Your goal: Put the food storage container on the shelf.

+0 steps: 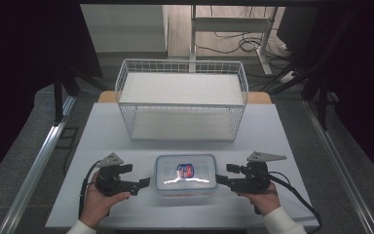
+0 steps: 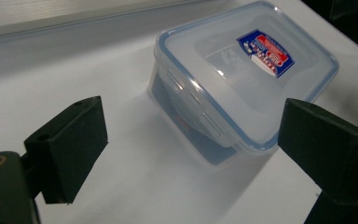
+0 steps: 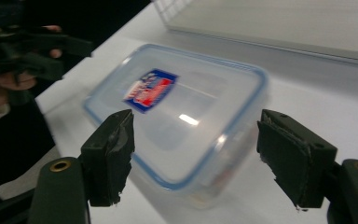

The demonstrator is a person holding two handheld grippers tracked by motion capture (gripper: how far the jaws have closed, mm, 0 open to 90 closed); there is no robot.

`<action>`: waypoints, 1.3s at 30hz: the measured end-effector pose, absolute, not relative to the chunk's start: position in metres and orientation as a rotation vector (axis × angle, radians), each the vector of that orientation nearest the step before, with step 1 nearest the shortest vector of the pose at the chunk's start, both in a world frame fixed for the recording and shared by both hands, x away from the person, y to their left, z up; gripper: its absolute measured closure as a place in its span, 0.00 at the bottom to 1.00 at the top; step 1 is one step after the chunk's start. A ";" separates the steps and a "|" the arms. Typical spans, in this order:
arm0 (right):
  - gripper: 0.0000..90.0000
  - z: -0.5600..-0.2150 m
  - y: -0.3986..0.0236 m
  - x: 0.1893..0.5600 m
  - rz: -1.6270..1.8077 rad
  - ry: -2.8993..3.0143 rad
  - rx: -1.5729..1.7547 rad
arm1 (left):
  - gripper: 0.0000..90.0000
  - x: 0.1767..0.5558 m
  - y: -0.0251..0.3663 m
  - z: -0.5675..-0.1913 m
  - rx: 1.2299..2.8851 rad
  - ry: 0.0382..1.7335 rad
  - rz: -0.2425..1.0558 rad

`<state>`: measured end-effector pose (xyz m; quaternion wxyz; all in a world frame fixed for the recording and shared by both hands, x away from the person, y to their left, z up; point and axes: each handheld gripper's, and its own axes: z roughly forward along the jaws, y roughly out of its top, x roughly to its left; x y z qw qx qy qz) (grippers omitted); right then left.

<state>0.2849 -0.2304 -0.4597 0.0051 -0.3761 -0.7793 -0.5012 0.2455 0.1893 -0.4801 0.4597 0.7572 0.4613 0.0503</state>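
A clear plastic container (image 1: 185, 175) with a blue-rimmed snap lid and a red and blue label lies flat near the front of the white table (image 1: 102, 126). My left gripper (image 1: 137, 176) is held just to its left, pointing at it, jaws open and empty. From the opposite side my right gripper (image 1: 223, 173) points at it too, open, with its tips close to the container's right end. In the left gripper view the container (image 2: 242, 74) lies ahead of the spread jaws (image 2: 193, 123). The right gripper view has the lid (image 3: 177, 107) between and beyond the jaws (image 3: 198, 130), which do not touch it.
A white wire basket shelf (image 1: 182, 100) with two white tiers stands behind the container, at the table's far side. Metal rails run down both sides of the table. A desk frame and cables lie on the floor beyond.
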 end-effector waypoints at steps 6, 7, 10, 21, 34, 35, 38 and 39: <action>0.29 -0.462 -0.217 0.290 -1.523 -2.470 -1.162 | 0.14 0.258 0.186 -0.485 1.851 1.168 0.054; 0.29 -0.461 -0.214 0.291 -1.516 -2.474 -1.160 | 0.14 0.260 0.185 -0.486 1.849 1.170 0.036; 0.28 -0.461 -0.209 0.292 -1.499 -2.486 -1.178 | 0.15 0.264 0.183 -0.487 1.828 1.176 -0.023; 0.26 -0.463 -0.204 0.300 -1.466 -2.519 -1.203 | 0.16 0.285 0.173 -0.504 1.796 1.216 -0.195; 0.25 -0.477 -0.201 0.312 -1.357 -2.540 -1.210 | 0.29 0.294 0.165 -0.518 1.790 1.196 -0.331; 0.23 -0.478 -0.200 0.312 -1.342 -2.533 -1.216 | 0.32 0.293 0.164 -0.517 1.793 1.193 -0.323; 0.22 -0.481 -0.200 0.317 -1.306 -2.521 -1.245 | 0.32 0.294 0.164 -0.519 1.788 1.190 -0.342; 0.22 -0.483 -0.199 0.318 -1.293 -2.519 -1.261 | 0.32 0.294 0.165 -0.519 1.786 1.191 -0.347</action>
